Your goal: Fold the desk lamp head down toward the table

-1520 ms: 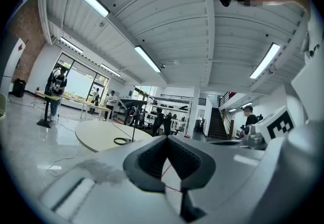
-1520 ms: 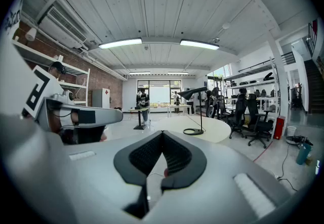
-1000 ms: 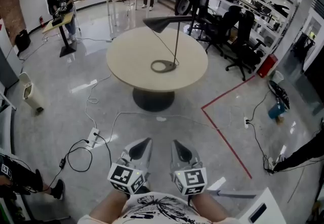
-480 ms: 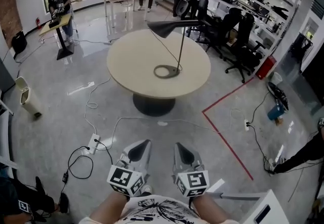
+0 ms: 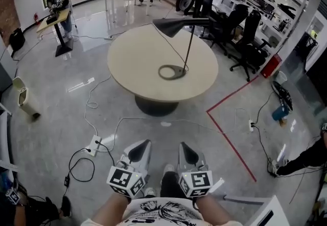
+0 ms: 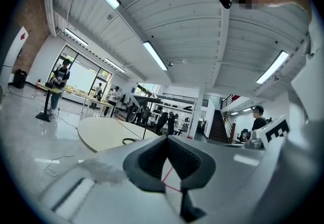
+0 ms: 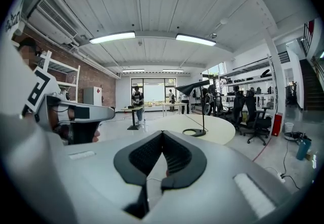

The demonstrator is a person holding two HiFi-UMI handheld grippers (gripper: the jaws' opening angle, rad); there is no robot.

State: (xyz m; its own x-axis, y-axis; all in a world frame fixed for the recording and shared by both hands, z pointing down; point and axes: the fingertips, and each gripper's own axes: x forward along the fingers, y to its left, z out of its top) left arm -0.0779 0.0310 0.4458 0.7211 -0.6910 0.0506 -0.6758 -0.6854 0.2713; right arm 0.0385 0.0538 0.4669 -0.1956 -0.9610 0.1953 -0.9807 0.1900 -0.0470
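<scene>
Beige round table (image 5: 133, 61) stands at twelve o'clock in the head view. On it the black desk lamp (image 5: 190, 46) is upright, its head (image 5: 176, 26) level and reaching toward nine o'clock. The left gripper (image 5: 144, 143) and right gripper (image 5: 183, 145) sit at six o'clock, well apart from it. The left gripper view shows jaws pressed together on nothing, with the lamp far off at eleven o'clock. The right gripper view shows the same, lamp at one o'clock. Nothing looks folded yet: approach, grasp and fold all remain.

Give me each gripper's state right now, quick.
Left gripper: closed, jaws together, holding nothing.
Right gripper: closed, jaws together, holding nothing.
</scene>
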